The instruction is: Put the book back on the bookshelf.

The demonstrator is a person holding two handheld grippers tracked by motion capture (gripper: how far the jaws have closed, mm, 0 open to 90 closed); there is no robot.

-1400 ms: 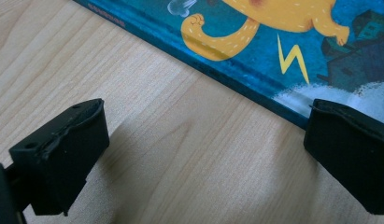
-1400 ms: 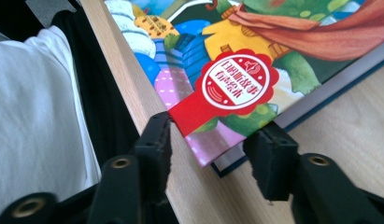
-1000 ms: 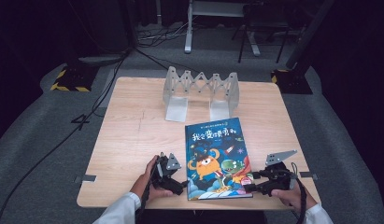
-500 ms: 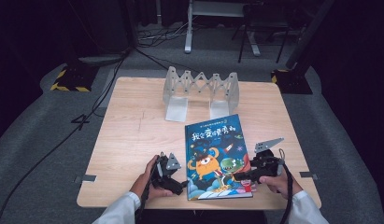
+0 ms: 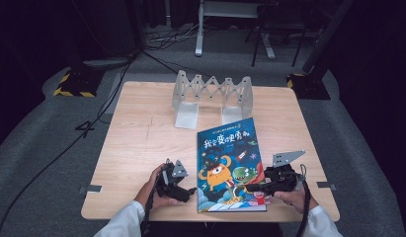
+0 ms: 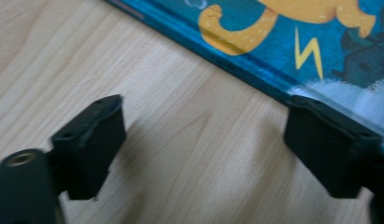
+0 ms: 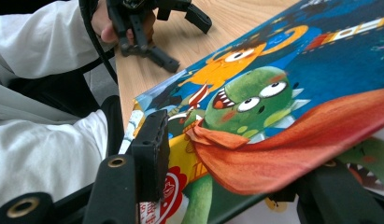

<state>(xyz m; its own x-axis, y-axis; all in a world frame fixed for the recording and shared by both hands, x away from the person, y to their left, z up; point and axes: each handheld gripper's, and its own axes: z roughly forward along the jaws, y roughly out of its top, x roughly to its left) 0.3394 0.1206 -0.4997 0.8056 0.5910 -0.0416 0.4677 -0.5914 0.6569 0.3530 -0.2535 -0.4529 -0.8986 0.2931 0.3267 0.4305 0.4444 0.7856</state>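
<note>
Blue and glossy, the picture book (image 5: 228,165) lies flat near the front edge of the pale wooden surface (image 5: 141,143), with a clear folding book rack (image 5: 212,96) standing well behind it. The right tool (image 5: 256,185) has its jaws spread around the book's lower right corner; in the right gripper view the cover (image 7: 292,88) is lifted, one jaw above it and the other beneath, but I cannot tell whether they are pinching it yet. The left tool (image 6: 217,149) rests released on the surface just beside the spine edge, one jaw touching it. The risk, as I judge it, is that only the thin cover gets caught, so the cover bends or creases while the pages sag. With the left tool gripping nothing, the book could also slide toward the front edge.
</note>
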